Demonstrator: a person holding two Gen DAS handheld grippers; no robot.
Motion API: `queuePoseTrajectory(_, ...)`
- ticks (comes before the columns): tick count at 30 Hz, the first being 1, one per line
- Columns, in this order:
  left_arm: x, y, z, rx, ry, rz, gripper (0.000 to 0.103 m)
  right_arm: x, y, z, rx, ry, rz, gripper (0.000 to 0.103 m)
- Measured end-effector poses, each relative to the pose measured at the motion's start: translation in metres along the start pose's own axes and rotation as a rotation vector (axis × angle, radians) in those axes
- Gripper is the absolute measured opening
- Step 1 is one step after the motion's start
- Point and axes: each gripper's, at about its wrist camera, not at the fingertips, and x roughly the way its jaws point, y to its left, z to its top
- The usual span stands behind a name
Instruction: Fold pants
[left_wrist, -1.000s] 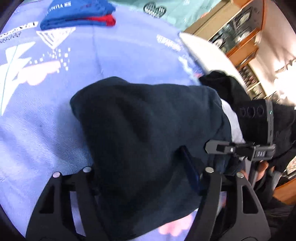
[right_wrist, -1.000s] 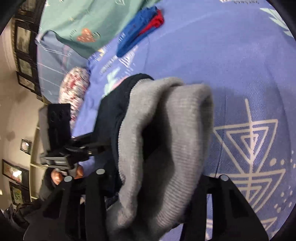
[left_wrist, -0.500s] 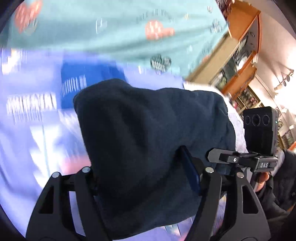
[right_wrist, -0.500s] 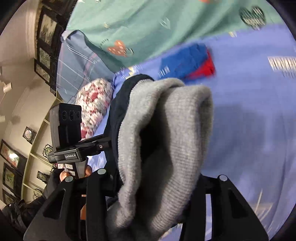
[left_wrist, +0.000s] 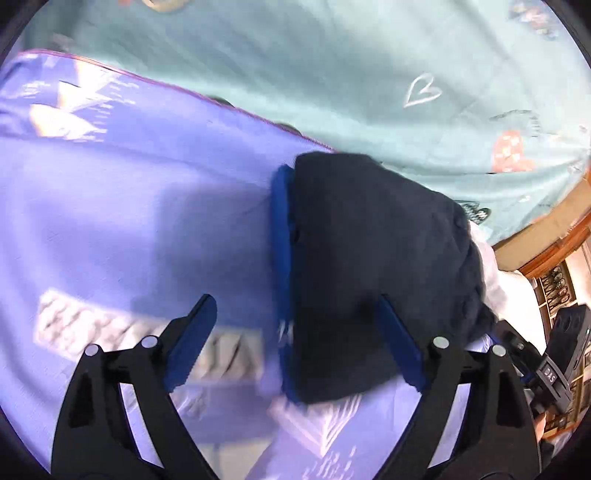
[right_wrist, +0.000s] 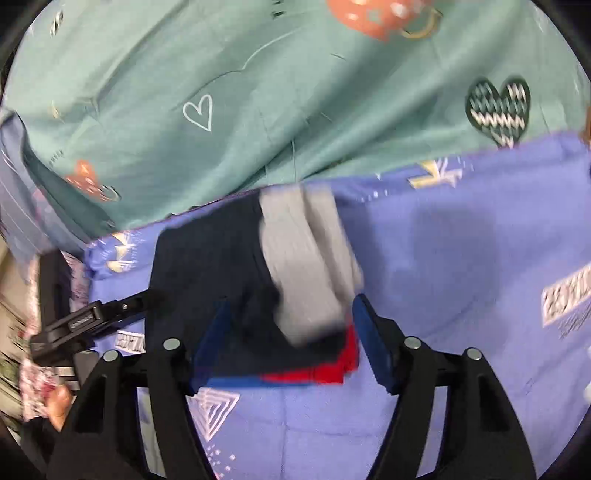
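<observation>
The bed (left_wrist: 110, 229) is covered by one purple sheet with white patterns, and it fills most of the space under and ahead of both grippers. Beyond the fingertips lies one green cover (right_wrist: 221, 92) with hearts.

One pair of folded pants (right_wrist: 221, 266), dark navy with a grey lining turned out, lies directly ahead of the right gripper (right_wrist: 290, 339) and partly between its fingers. It rests on a small stack of two folded clothes, one blue (left_wrist: 280, 240) and one red (right_wrist: 332, 365), whose edges show under it. In the left wrist view the pants (left_wrist: 369, 258) are just ahead of the left gripper (left_wrist: 295, 343), toward its right finger.

Both grippers have just been opening their jaws. The left gripper stands wide, and its left finger (left_wrist: 192, 336) is well apart from the cloth. The right gripper is also spread, with a gap visible at the right finger (right_wrist: 373, 343). Neither one presses on the pants.

Two grippers are seen in total; each appears at the edge of the other's view.
</observation>
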Motion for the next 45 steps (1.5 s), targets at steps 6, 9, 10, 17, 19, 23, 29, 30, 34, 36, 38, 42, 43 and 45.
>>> queuePoseTrajectory(6,-0.102,-0.019,-0.114,0.121,-0.066,0.042,0.101,-0.116,0.014,-0.112,-0.120,-0.043,0.045,0.093)
queuePoseTrajectory(9,-0.133,-0.032,-0.184,0.159,-0.060,0.027,0.101,-0.157,0.021,-0.174,-0.181,-0.071,-0.067,0.093)
queuePoseTrajectory(10,-0.143,-0.037,-0.205,0.180,-0.081,0.039,0.101,-0.167,0.020,-0.190,-0.204,-0.086,-0.094,0.095)
queuePoseTrajectory(17,-0.191,-0.066,-0.304,0.304,-0.254,0.172,0.101,-0.198,0.017,-0.279,-0.301,-0.141,-0.233,0.100)
queuePoseTrajectory(19,-0.197,-0.064,-0.319,0.312,-0.312,0.251,0.101,-0.203,0.015,-0.285,-0.299,-0.163,-0.217,0.101)
queuePoseTrajectory(23,-0.196,-0.046,-0.323,0.289,-0.325,0.320,0.101,-0.208,0.013,-0.289,-0.296,-0.204,-0.225,0.102)
queuePoseTrajectory(29,-0.207,-0.034,-0.325,0.260,-0.370,0.327,0.101,-0.206,0.007,-0.291,-0.293,-0.244,-0.242,0.102)
queuePoseTrajectory(30,-0.207,-0.035,-0.326,0.264,-0.371,0.329,0.101,-0.205,0.006,-0.293,-0.293,-0.242,-0.238,0.102)
queuePoseTrajectory(34,-0.203,-0.036,-0.326,0.280,-0.367,0.339,0.101,-0.206,0.006,-0.295,-0.293,-0.238,-0.250,0.102)
queuePoseTrajectory(36,-0.205,-0.035,-0.327,0.274,-0.379,0.343,0.101,-0.210,0.006,-0.297,-0.291,-0.259,-0.246,0.102)
queuePoseTrajectory(38,-0.208,-0.033,-0.326,0.265,-0.390,0.343,0.101,-0.211,0.005,-0.298,-0.289,-0.264,-0.250,0.102)
queuePoseTrajectory(42,-0.208,-0.032,-0.326,0.255,-0.400,0.371,0.101,-0.211,0.002,-0.296,-0.272,-0.261,-0.255,0.102)
queuePoseTrajectory(43,-0.208,-0.032,-0.326,0.257,-0.402,0.380,0.101,-0.211,0.002,-0.296,-0.270,-0.263,-0.255,0.102)
queuePoseTrajectory(45,-0.208,-0.033,-0.327,0.261,-0.408,0.405,0.101,-0.213,0.002,-0.297,-0.271,-0.272,-0.261,0.102)
